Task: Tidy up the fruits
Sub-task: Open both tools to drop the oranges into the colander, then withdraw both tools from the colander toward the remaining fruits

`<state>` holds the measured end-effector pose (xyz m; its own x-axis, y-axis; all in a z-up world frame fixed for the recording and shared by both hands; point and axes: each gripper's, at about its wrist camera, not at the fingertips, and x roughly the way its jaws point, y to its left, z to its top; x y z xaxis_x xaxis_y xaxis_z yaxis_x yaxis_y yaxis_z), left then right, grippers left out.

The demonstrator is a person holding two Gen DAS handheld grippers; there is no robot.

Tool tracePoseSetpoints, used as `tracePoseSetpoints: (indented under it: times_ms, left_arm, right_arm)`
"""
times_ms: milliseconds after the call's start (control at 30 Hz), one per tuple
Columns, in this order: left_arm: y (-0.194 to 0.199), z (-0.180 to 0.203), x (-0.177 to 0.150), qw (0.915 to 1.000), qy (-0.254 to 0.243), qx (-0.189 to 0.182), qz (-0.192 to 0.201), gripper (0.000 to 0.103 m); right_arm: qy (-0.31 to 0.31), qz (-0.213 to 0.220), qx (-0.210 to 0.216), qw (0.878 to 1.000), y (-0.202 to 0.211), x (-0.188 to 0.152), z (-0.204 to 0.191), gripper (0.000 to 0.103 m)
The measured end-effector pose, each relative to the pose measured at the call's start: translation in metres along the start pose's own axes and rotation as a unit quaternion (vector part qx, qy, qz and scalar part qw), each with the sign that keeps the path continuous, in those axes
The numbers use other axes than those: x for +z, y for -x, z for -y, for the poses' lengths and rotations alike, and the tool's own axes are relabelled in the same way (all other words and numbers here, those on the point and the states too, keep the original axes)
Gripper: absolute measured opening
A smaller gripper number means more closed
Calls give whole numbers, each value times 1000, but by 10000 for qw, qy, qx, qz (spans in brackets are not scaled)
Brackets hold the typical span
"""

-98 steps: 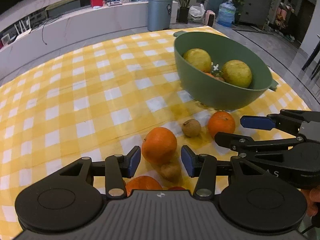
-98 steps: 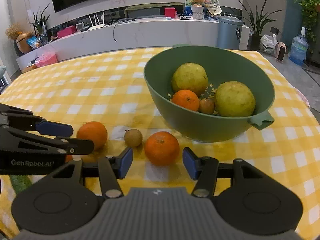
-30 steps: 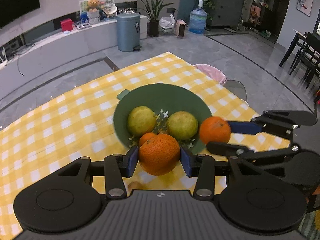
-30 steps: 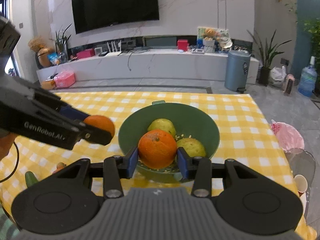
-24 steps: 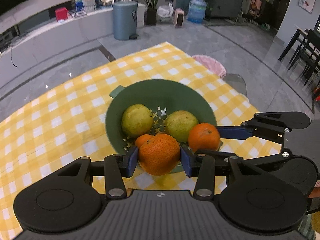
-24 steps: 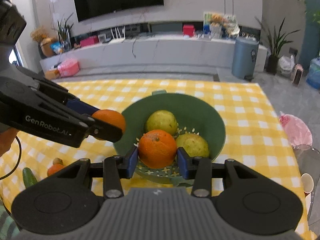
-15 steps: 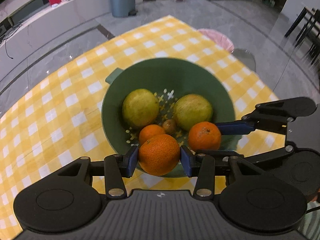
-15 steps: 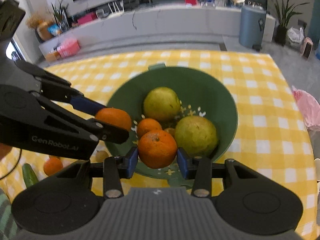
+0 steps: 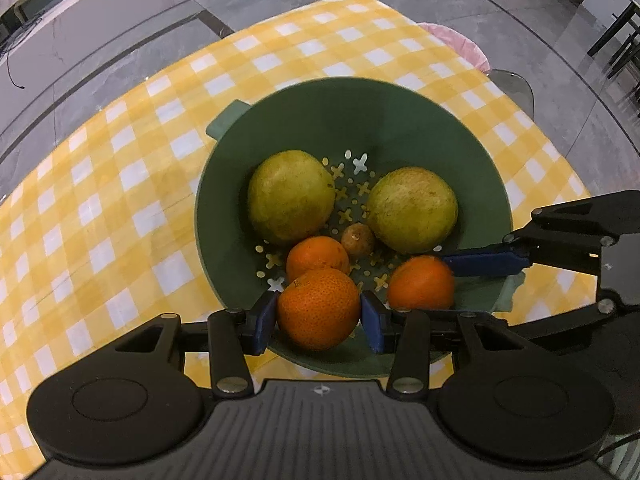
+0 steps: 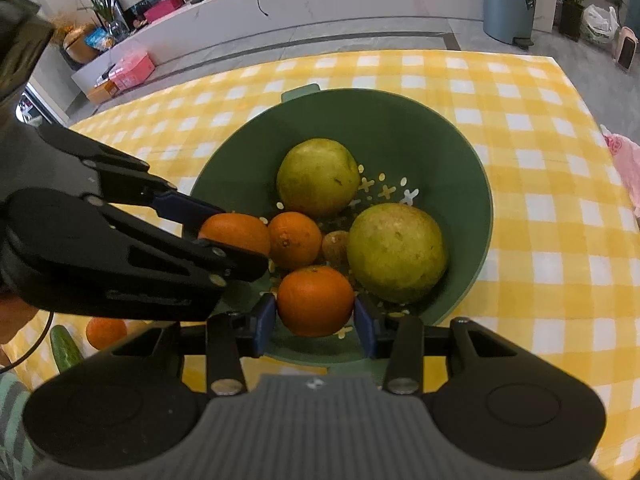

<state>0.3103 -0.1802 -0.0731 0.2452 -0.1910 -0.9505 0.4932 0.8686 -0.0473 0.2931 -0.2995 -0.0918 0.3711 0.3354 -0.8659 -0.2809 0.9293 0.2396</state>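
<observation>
A green colander bowl (image 9: 400, 120) stands on the yellow checked cloth; it also shows in the right wrist view (image 10: 400, 128). It holds two yellow-green fruits (image 9: 290, 196) (image 9: 412, 210), one orange (image 9: 317, 254) and a small brown fruit (image 9: 357, 240). My left gripper (image 9: 319, 316) is shut on an orange (image 9: 319, 308) over the bowl's near side. My right gripper (image 10: 315, 314) is shut on another orange (image 10: 315, 300), also over the bowl. Each gripper with its orange shows in the other's view (image 9: 420, 282) (image 10: 236, 232).
An orange (image 10: 105, 332) and a green cucumber (image 10: 64, 348) lie on the cloth left of the bowl. The table edge runs behind the bowl. A grey bin (image 10: 510, 0) and a white bench stand on the floor beyond.
Both grippers have picked oranges off the cloth and carried them up and over the bowl. In the last second they have come lower, with the bowl now larger below.
</observation>
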Motion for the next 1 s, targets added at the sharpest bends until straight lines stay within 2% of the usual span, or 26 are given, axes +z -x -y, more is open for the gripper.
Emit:
tracePoseSetpoints:
  times_ms: [167, 300, 400, 567, 700, 833, 1000]
  left_arm:
    - [-2, 1, 1, 10000, -33, 24, -25, 51]
    - [-5, 2, 2, 10000, -34, -6, -40, 51]
    - [-7, 5, 1, 9999, -76, 121, -29, 56]
    - [-5, 10, 0, 9996, -142, 244, -34, 57]
    - [4, 12, -2, 9985, -300, 427, 138, 61]
    - [19, 13, -7, 9981, -308, 434, 311, 62]
    - [52, 17, -23, 9949, -386, 446, 815, 63]
  right_arm:
    - [48, 21, -38, 10000, 1, 0, 0, 38]
    - [15, 86, -81, 9999, 5, -2, 3, 43]
    - [8, 149, -50, 9999, 9, -4, 4, 44]
    - [65, 216, -88, 9997, 12, -5, 3, 46]
    - [4, 331, -40, 9994, 16, -7, 4, 54]
    - [-39, 426, -68, 9991, 22, -10, 1, 59]
    - [-121, 695, -159, 9974, 38, -18, -5, 68]
